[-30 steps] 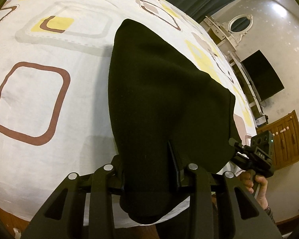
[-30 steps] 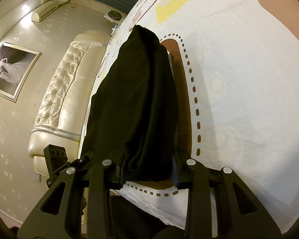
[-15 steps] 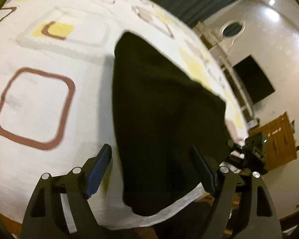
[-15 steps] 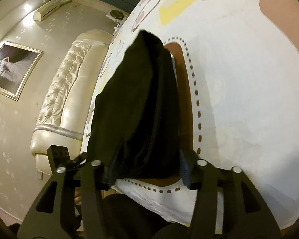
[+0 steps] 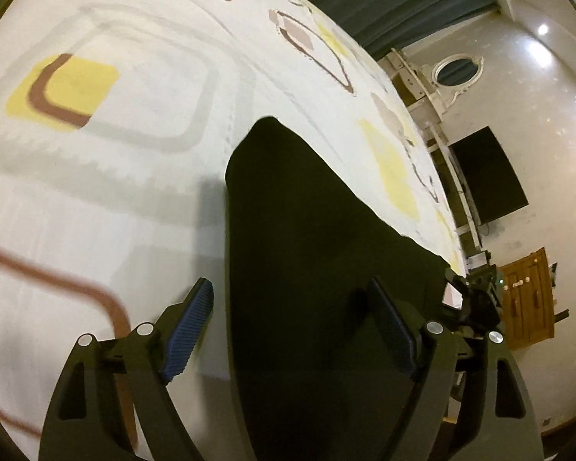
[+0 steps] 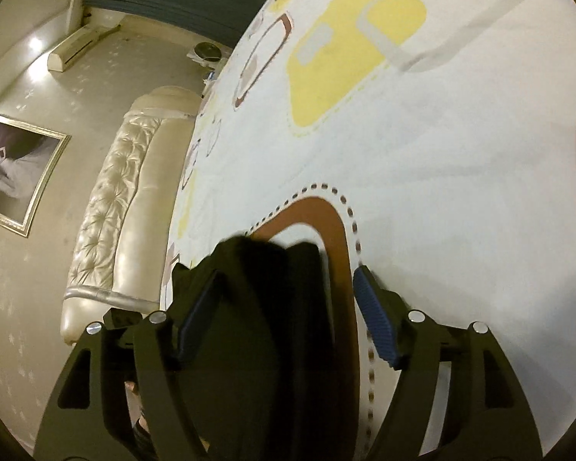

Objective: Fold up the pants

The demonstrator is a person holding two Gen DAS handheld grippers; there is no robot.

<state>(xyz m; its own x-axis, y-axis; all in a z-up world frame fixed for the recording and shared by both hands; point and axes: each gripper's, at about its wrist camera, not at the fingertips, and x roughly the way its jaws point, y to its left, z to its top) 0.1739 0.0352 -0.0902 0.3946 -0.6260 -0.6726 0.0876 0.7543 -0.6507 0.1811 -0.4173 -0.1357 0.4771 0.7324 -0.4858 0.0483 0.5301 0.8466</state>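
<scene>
The black pants [image 5: 307,253] lie folded on the patterned bedsheet [image 5: 115,192], reaching to the bed's near edge. My left gripper [image 5: 290,305] is open, its fingers wide apart above the pants' near left part, holding nothing. In the right wrist view the pants [image 6: 265,326] show as a thick folded stack. My right gripper [image 6: 286,296] is open with the stack's end lying between its fingers, not clamped. The right gripper also shows in the left wrist view [image 5: 472,299] at the pants' far right corner.
A cream tufted headboard [image 6: 111,215] stands left of the bed in the right wrist view. A black TV [image 5: 487,176], a white dresser with an oval mirror [image 5: 453,73] and a wooden cabinet [image 5: 526,299] stand beyond the bed's right edge.
Both grippers have opened and let go of the pants, which now rest on the sheet. Both grippers have moved forward over the bed.
</scene>
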